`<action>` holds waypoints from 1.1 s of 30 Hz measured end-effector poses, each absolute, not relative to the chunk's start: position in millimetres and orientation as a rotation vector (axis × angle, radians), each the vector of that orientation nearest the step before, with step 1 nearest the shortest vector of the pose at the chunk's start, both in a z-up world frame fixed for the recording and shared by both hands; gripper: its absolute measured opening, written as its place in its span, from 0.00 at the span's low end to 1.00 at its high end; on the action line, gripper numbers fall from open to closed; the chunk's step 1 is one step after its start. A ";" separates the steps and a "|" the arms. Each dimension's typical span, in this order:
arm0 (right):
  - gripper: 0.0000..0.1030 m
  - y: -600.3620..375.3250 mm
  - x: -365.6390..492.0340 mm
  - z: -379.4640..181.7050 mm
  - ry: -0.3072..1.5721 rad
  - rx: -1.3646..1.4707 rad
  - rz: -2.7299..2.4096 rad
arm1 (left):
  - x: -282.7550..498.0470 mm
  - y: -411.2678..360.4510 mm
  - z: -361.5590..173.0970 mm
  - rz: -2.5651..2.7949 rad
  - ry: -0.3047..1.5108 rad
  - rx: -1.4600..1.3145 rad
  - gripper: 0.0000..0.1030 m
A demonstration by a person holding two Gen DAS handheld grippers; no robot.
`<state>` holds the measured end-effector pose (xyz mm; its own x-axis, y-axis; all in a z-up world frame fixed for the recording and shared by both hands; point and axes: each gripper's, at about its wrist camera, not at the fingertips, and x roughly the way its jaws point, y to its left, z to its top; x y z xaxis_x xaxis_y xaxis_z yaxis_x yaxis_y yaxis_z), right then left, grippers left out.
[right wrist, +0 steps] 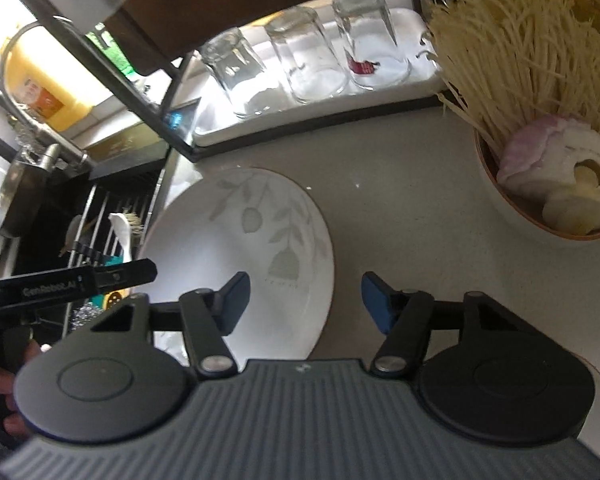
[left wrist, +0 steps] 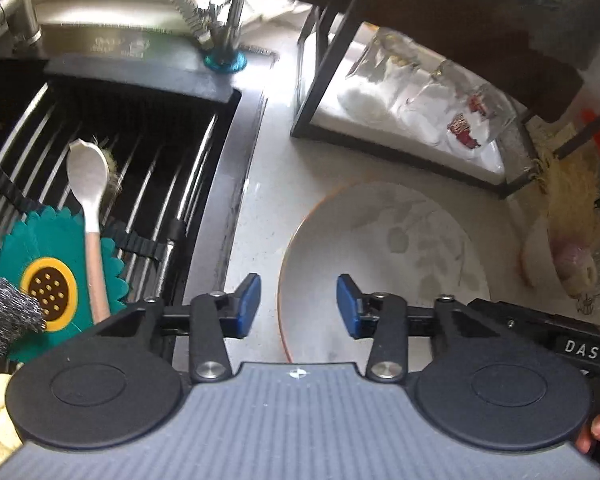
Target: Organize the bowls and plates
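Note:
A white plate with a pale leaf pattern and a thin orange rim (left wrist: pixel 384 256) lies flat on the grey counter, right of the sink. My left gripper (left wrist: pixel 298 306) is open and empty, its jaws straddling the plate's left rim just above it. The same plate shows in the right wrist view (right wrist: pixel 236 252). My right gripper (right wrist: pixel 304 300) is open and empty, its jaws straddling the plate's right rim. A bowl (right wrist: pixel 512 208) holding enoki mushrooms and sliced food stands at the right.
A black sink (left wrist: pixel 120 184) with a metal rack holds a white spoon (left wrist: pixel 90 196) and a teal sunflower mat (left wrist: pixel 52 280). A black shelf frame (right wrist: pixel 180 92) holds upturned glasses (right wrist: pixel 308 56) on a white tray. A tap (left wrist: pixel 236 8) stands behind the sink.

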<state>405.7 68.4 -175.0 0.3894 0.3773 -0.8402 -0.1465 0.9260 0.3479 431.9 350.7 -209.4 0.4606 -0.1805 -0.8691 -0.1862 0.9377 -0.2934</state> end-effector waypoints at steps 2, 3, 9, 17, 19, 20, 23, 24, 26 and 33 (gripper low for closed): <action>0.49 68.9 409.0 -179.1 1.142 0.231 0.323 | 437.0 353.0 -215.8 -0.004 1.120 -0.375 0.35; 0.46 69.8 410.4 -180.4 1.149 0.228 0.320 | 439.5 354.0 -218.4 -0.009 1.128 -0.371 0.33; 0.24 74.6 419.2 -183.3 1.173 0.198 0.305 | 451.9 361.3 -221.1 -0.031 1.141 -0.398 0.24; 0.15 75.5 424.0 -188.5 1.233 0.205 0.308 | 456.9 363.1 -225.1 -0.089 1.214 -0.356 0.20; 0.15 75.7 424.3 -188.5 1.240 0.211 0.306 | 455.7 365.2 -225.2 -0.099 1.224 -0.360 0.19; 0.15 75.5 425.1 -188.8 1.242 0.213 0.307 | 455.7 366.4 -225.3 -0.100 1.228 -0.367 0.19; 0.15 75.0 427.7 -189.8 1.246 0.224 0.313 | 456.3 368.9 -227.9 -0.117 1.233 -0.389 0.14; 0.15 75.1 428.2 -190.0 1.248 0.223 0.316 | 456.4 369.7 -229.3 -0.120 1.236 -0.405 0.13; 0.15 75.4 429.0 -189.8 1.248 0.213 0.325 | 457.0 371.0 -231.4 -0.121 1.238 -0.433 0.12; 0.14 75.1 428.9 -188.7 1.242 0.207 0.348 | 456.8 370.4 -228.1 -0.109 1.225 -0.420 0.12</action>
